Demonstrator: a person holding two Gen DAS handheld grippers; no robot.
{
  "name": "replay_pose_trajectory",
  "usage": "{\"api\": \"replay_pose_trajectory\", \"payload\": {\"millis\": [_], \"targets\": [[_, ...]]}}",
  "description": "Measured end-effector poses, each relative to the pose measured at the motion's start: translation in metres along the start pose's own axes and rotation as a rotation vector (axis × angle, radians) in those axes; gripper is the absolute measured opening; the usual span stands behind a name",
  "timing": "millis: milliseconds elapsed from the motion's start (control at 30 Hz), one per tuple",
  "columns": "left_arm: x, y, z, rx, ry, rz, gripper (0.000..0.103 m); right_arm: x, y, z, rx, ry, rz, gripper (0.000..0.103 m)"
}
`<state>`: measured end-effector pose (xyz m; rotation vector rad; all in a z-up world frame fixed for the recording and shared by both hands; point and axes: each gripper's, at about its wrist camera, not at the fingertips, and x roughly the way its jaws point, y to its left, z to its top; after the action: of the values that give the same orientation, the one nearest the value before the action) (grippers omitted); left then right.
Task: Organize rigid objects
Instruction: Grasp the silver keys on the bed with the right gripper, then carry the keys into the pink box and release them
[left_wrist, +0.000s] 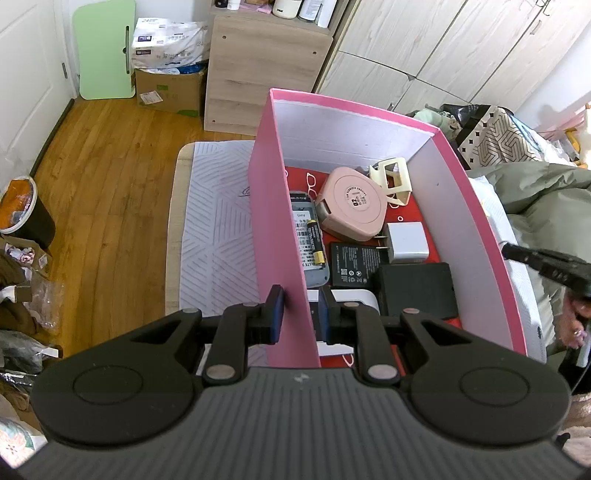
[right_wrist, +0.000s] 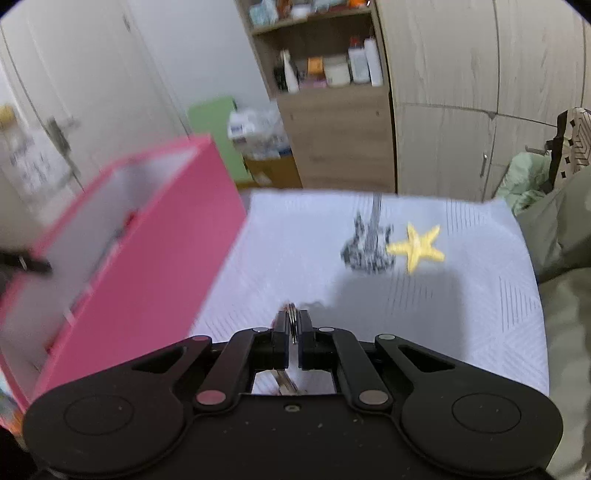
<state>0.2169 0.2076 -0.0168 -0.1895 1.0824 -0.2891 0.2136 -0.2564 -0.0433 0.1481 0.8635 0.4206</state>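
Observation:
A pink box (left_wrist: 273, 206) stands on the white bedspread (left_wrist: 218, 236). It holds a pink round case (left_wrist: 354, 203), a cream clip (left_wrist: 393, 177), a white charger (left_wrist: 406, 242), a battery (left_wrist: 316, 242) and black boxes (left_wrist: 415, 290). My left gripper (left_wrist: 300, 306) is shut on the box's left wall. My right gripper (right_wrist: 293, 325) is shut on a metal key ring (right_wrist: 292, 321) with keys hanging below, above the bedspread (right_wrist: 369, 295) beside the box (right_wrist: 147, 251). A yellow starfish (right_wrist: 417, 245) lies beside a dark metal comb-like object (right_wrist: 367, 247).
A wooden cabinet (left_wrist: 258, 66), wardrobe doors (left_wrist: 443, 55), a cardboard box (left_wrist: 168, 88) and a bin (left_wrist: 22, 210) stand around on the wood floor. An olive quilt (left_wrist: 535, 199) lies at the right. The other gripper's tip (left_wrist: 532, 258) shows past the box's right wall.

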Motion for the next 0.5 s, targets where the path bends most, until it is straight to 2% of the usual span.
{"api": "replay_pose_trajectory", "payload": {"millis": [100, 267, 500], "targets": [[0.000, 0.000, 0.000, -0.002, 0.000, 0.001, 0.018, -0.006, 0.004, 0.008, 0.011, -0.031, 0.043, 0.005], [0.001, -0.002, 0.000, -0.009, -0.002, 0.015, 0.018, -0.020, 0.025, 0.021, -0.049, -0.080, 0.088, 0.005], [0.000, -0.003, -0.001, -0.018, -0.005, 0.024, 0.018, -0.050, 0.064, 0.045, -0.152, -0.151, 0.230, 0.006]]}}
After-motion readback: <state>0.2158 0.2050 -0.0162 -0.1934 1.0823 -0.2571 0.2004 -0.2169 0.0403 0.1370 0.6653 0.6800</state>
